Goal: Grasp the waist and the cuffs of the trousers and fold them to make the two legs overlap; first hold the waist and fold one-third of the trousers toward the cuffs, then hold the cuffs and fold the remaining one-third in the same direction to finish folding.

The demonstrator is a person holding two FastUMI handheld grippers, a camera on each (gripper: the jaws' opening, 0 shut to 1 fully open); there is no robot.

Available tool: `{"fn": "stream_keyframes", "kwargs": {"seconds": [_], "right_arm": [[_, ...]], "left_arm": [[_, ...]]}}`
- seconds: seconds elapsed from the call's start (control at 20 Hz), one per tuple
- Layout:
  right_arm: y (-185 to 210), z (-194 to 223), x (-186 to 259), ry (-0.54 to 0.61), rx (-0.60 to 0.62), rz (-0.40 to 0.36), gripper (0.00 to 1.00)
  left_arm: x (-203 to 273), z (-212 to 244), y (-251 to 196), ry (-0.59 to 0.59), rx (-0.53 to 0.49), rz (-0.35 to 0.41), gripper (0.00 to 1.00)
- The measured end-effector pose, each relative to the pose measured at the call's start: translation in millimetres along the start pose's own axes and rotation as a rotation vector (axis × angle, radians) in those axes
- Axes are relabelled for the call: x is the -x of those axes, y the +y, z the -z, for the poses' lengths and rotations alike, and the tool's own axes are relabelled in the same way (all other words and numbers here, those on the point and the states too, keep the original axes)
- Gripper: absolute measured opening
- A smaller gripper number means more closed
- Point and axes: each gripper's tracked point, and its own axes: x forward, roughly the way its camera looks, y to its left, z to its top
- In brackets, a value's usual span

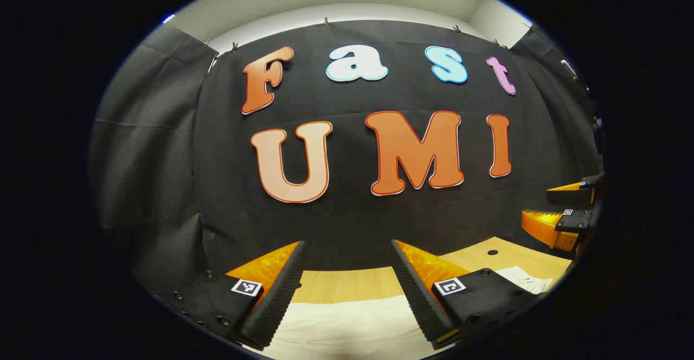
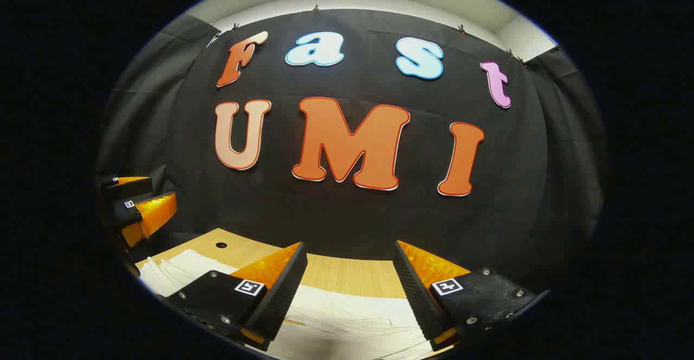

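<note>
Black cloth hangs as the booth's wall [image 1: 347, 213] behind a pale wooden table [image 1: 347, 284], and on that table, close under both cameras, lie the white trousers [image 1: 347, 322], spread flat with a few soft creases. Which end is the waist and which the cuffs cannot be told from so little cloth in view. Both tools are held level and raised, looking at the wall rather than down, which reads as a ready stance above the garment: the cloth appears undisturbed, so the first fold looks not yet started. In the left gripper view, the left gripper [image 1: 347, 289] has its fingers spread wide, with bare table and white cloth showing through the gap; nothing is between them and they seem to touch nothing. At the right edge of that view the right gripper [image 1: 564, 213] shows farther off, above a further stretch of the cloth. In the right gripper view, the right gripper [image 2: 349, 289] likewise holds its fingers wide apart, empty, with the trousers [image 2: 352, 316] lying beneath and running off to the left, where the left gripper [image 2: 135, 208] hangs near the table's edge. The two tools sit side by side, well apart, probably so each can take one part of the cloth's near edge. A small dark hole [image 2: 221, 245] marks the tabletop beyond the cloth.
</note>
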Motion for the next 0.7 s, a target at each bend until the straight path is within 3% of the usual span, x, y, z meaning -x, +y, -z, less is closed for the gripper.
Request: {"fn": "stream_keyframes", "kwargs": {"seconds": [0.7], "right_arm": [[-12, 12, 8, 0.036, 0.001, 0.004, 0.96]], "left_arm": [[7, 9, -16, 0.017, 0.002, 0.017, 1.00]]}}
